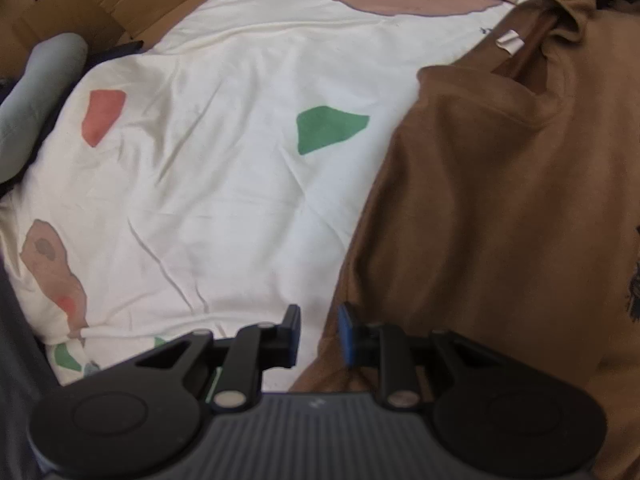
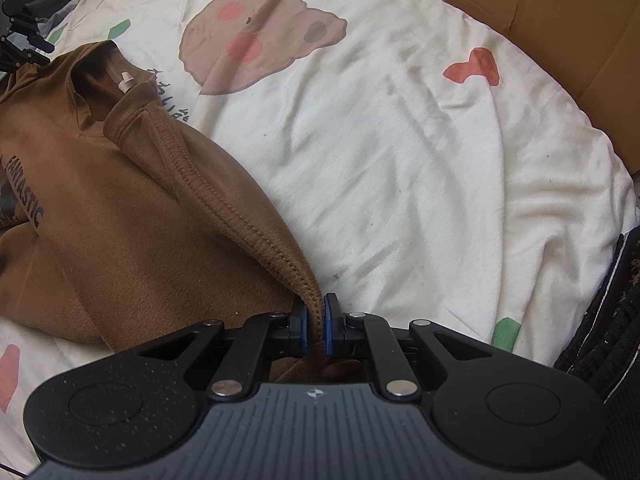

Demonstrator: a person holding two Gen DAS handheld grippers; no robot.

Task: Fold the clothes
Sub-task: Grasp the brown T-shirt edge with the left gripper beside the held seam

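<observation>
- While my right gripper [image 2: 316, 330] is clamped on the stitched hem of the brown sweatshirt [image 2: 132, 216], my left gripper [image 1: 319, 336] sits with a gap between its jaws at the shirt's other edge, not pinching anything as far as I can see.
- Fabric's thick and fleecy, with chunky double stitching running up the pinched fold.
- It's lying on a wrinkly cream bedsheet [image 1: 224, 200] with bear faces, plus green and coral blobs.
- Only the right view shows the black "FANTASTIC" print [image 2: 26, 190].
- Left view catches a grey rolled cushion [image 1: 38, 92] further back.
- Cardboard [image 2: 576, 12] behind everything.
</observation>
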